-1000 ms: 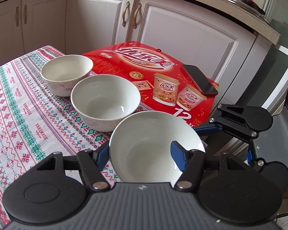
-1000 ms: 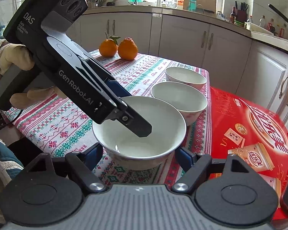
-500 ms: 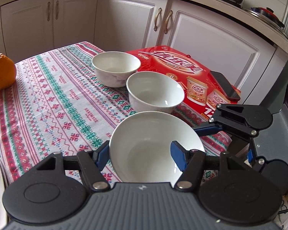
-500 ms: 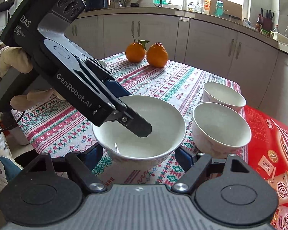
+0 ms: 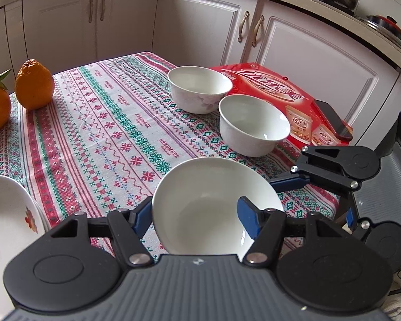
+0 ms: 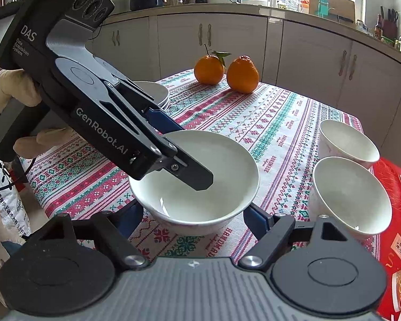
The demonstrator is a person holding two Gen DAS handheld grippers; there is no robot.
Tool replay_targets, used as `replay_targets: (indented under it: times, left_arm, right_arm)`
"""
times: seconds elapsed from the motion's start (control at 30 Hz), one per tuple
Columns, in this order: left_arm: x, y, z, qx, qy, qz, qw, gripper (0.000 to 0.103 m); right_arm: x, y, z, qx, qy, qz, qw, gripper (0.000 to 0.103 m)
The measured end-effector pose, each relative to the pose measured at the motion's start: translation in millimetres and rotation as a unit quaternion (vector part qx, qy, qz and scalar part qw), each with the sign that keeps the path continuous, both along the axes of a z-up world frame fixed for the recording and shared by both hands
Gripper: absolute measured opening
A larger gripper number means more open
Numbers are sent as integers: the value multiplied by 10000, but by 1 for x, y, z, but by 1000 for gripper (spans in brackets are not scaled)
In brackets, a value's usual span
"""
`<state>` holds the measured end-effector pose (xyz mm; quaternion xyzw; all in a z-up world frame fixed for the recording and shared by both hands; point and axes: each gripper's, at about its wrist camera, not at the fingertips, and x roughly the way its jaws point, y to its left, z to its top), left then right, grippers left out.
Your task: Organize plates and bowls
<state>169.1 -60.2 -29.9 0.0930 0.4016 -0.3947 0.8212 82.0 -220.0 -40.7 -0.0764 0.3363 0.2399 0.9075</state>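
Observation:
A plain white bowl [image 5: 208, 208] is held by both grippers over the patterned tablecloth [image 5: 99, 123]. My left gripper [image 5: 195, 215] is shut on its wall, one blue pad inside and the other outside the rim. In the right wrist view this bowl [image 6: 222, 165] sits between the fingers of my right gripper [image 6: 197, 216], which is shut on its lower sides. The left gripper [image 6: 189, 157] reaches in from the left, held by a gloved hand [image 6: 5, 91]. Two more white bowls [image 5: 200, 88] [image 5: 254, 125] stand side by side on the table, to the right of the held one.
A stack of plates [image 6: 155, 93], the top one flower-patterned [image 5: 5, 214], sits at the table's left. Two oranges [image 6: 208, 69] [image 6: 243, 75] stand at the far end. A red gift box [image 5: 275, 91] with a phone [image 5: 332, 119] on it lies beside the bowls. Kitchen cabinets surround the table.
Both grippers have carried the bowl leftward along the table, away from the red box. The oranges and the plate stack have come into view. The grips look unchanged.

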Motion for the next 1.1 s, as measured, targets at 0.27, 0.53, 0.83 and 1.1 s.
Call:
replay_targets:
  times: [0.27,0.53,0.83,1.1]
  left_arm:
    - [3,11,-2,-33,43,104,9999,66]
    - [4,18,-6,-36,85,180,9998,66]
    - [7,20,-5,-63,79,233,9997,66]
    - [2,18,-4,-80,-155,163,9997,90]
  right_arm:
    - [6,10,-1,15,72,49,10000,85]
    - [7,17,-2,20,127,79,9999,86]
    - [10,20,-2,69,148,53,9999,86]
    - [10,18,-3,149,121,13,9998,91]
